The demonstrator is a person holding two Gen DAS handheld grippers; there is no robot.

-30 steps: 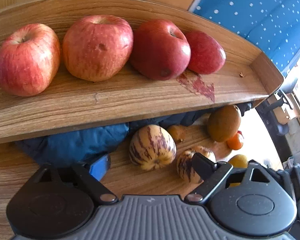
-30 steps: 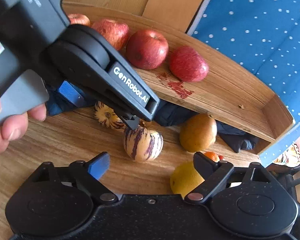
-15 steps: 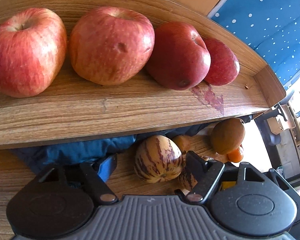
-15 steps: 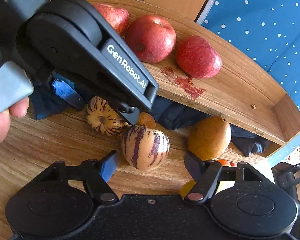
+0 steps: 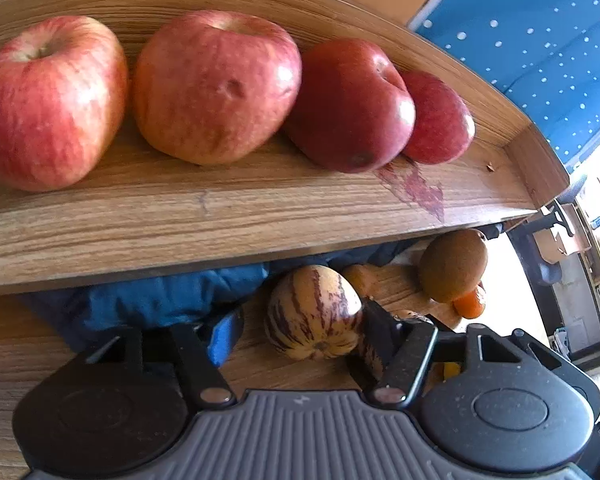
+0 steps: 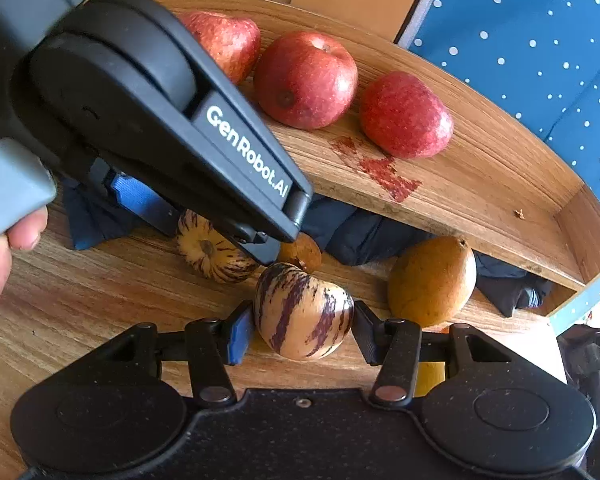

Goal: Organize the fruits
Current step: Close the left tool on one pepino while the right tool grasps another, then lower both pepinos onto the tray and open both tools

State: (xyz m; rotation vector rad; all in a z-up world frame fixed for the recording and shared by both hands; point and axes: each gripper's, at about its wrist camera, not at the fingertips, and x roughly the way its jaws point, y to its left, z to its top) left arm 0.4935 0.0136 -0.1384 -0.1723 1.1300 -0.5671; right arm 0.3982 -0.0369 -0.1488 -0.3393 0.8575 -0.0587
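Left wrist view: left gripper (image 5: 300, 328) open around striped melon (image 5: 314, 314) on wooden table (image 5: 24, 348); black finger touches its right side, blue finger (image 5: 226, 334) stands clear on left. Four apples (image 5: 216, 88) line wooden tray (image 5: 228, 216) above. Blue cloth (image 5: 160, 300) lies under tray edge. Brown fruit (image 5: 452, 266) sits further right.

Right wrist view: right gripper (image 6: 302, 330) clamps second striped melon (image 6: 302, 316), both fingers pressing its sides. Hand (image 6: 4, 256) holds left gripper's grey handle at left. Brown fruit rests just right of clamped melon.

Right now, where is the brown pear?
In the right wrist view the brown pear lies on the table, right of the striped melon between the right gripper's fingers, beneath the shelf edge.
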